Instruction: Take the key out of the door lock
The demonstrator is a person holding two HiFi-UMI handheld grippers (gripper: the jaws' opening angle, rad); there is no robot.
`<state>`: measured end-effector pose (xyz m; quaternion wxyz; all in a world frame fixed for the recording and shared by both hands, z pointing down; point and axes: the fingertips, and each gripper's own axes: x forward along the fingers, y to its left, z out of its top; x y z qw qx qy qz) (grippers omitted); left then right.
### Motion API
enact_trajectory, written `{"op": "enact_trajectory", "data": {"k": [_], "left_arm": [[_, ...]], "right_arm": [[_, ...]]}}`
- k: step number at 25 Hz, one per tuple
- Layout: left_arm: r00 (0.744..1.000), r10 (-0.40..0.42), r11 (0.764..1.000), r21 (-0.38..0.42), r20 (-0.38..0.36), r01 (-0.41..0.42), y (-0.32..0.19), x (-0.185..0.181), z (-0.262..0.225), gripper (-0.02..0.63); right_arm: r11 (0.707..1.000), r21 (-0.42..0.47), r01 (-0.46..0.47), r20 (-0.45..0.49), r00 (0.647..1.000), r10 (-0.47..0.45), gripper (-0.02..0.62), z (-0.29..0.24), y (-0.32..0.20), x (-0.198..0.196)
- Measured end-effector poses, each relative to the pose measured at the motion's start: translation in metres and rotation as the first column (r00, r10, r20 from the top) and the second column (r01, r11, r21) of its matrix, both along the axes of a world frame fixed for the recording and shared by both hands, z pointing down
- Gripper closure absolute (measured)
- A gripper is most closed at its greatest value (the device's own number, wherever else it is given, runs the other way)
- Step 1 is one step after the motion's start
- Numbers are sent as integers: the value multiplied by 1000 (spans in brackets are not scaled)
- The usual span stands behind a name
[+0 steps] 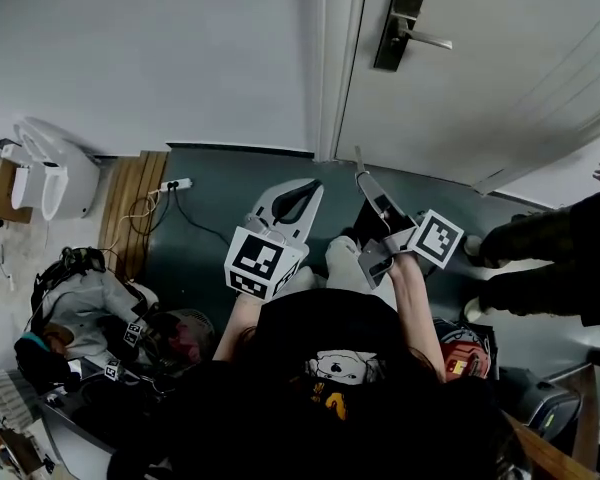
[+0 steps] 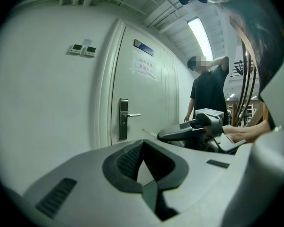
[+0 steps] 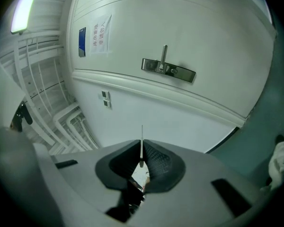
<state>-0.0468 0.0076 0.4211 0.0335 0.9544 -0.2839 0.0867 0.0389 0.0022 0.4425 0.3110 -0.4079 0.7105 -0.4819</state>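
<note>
Head view: the key is already out of the door lock. It stands up from the tip of the right tongs, low before the door and well apart from the lock plate, which is far and higher. The left tongs sit just left of them over the floor, with jaws together and nothing in them.

Left gripper view: the left tongs show their dark pads meeting at the far tip, empty. Beyond them, the key pokes leftward from the right tongs toward the door lock, without reaching it. A bystander stands further right.

Right gripper view: the right tongs are pinched narrow on the key, which is seen edge-on as a thin blade rising past the pads. The door lock is far ahead.

Judged from this, the key is light, stiff, thin metal, and smooth enough to swivel or slip between the pads. The flat faces are the place to clamp, deep on the ribbed pads rather than at the very tip, and it should stay upright.
</note>
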Motion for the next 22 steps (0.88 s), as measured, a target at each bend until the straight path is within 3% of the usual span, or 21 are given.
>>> {"op": "enact_trajectory", "data": {"k": [22], "left_arm": [[997,78,997,3,-26,-78,12,19,-2,600]], "right_arm": [[999,22,-31,-25,999,31,574,-5,11,8]]}}
